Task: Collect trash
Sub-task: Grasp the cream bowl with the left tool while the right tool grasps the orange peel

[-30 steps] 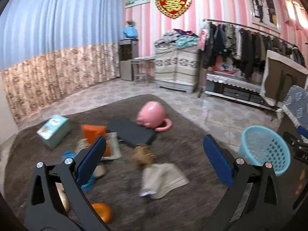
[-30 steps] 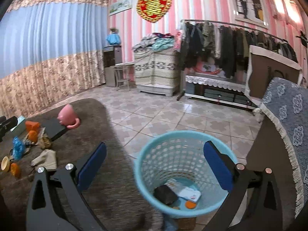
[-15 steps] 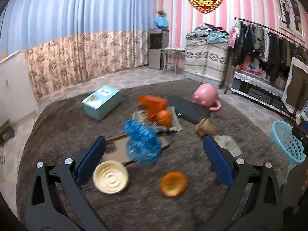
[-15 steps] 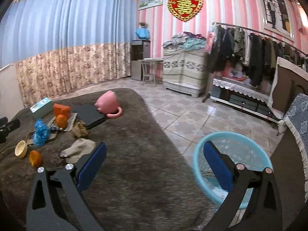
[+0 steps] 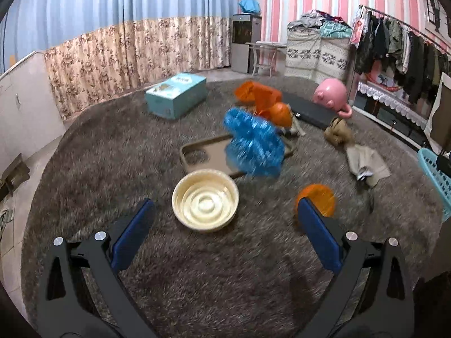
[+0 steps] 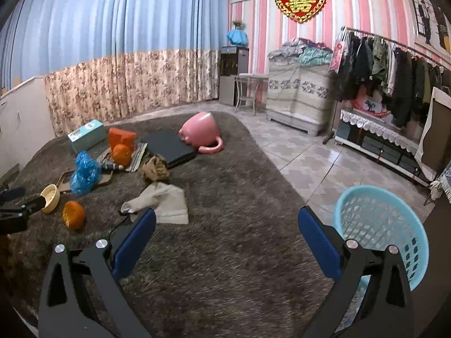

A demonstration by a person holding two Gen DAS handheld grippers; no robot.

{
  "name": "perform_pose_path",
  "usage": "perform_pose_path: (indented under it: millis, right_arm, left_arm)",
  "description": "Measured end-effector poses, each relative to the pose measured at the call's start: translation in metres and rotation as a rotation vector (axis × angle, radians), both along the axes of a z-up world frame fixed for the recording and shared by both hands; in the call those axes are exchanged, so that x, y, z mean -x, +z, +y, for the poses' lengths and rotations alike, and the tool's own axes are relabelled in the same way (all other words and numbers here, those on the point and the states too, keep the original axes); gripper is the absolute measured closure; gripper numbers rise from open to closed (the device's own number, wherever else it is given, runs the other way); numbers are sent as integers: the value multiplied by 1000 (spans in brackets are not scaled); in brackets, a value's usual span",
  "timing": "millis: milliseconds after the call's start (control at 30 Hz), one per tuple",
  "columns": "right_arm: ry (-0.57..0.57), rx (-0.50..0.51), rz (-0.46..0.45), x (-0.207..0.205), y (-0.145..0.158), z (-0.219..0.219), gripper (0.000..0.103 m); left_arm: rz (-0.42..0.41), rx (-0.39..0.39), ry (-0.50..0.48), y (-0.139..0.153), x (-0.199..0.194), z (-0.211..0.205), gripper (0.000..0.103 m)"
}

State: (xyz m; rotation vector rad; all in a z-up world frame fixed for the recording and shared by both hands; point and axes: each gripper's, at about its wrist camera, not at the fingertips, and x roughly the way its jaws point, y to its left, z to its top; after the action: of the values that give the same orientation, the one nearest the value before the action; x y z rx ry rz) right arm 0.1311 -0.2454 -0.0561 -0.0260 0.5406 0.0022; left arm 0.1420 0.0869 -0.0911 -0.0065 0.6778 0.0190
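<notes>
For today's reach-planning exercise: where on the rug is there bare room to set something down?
Bare rug runs between the beige cloth and the blue basket. Another patch lies left of the cream bowl. It is crowded around the blue bag, tray and orange items.

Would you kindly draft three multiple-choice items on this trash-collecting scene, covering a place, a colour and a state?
1. What lies straight ahead between the left gripper's fingers?
A. cream bowl
B. pink mug
C. teal box

2. What colour is the basket beside the right gripper?
A. orange
B. light blue
C. black

3. How does the pink mug lie?
A. upright
B. stacked in the basket
C. tipped on its side

Answers:
1 A, the cream bowl sits centred between the fingers.
2 B, its lattice wall is light blue.
3 C, its handle rests on the rug.
</notes>
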Motion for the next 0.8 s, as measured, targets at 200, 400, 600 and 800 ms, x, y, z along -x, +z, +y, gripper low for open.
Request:
perform_pose_path:
  millis: [200, 400, 600, 800]
  right_arm:
    - [-23, 23, 60, -10, -17, 9, 4]
    - [12, -3, 81, -15, -21, 22, 4]
    - [109, -21, 68, -14, -19, 53, 5]
    - [207, -32, 71, -18, -17, 93, 5]
  left_arm:
    - [28, 35, 28, -9, -9, 15, 6]
    - [82, 67, 45, -19, -32, 26, 10]
    - [146, 123, 13, -30, -49, 30, 34]
    - [101, 129, 7, -21, -36, 32, 42]
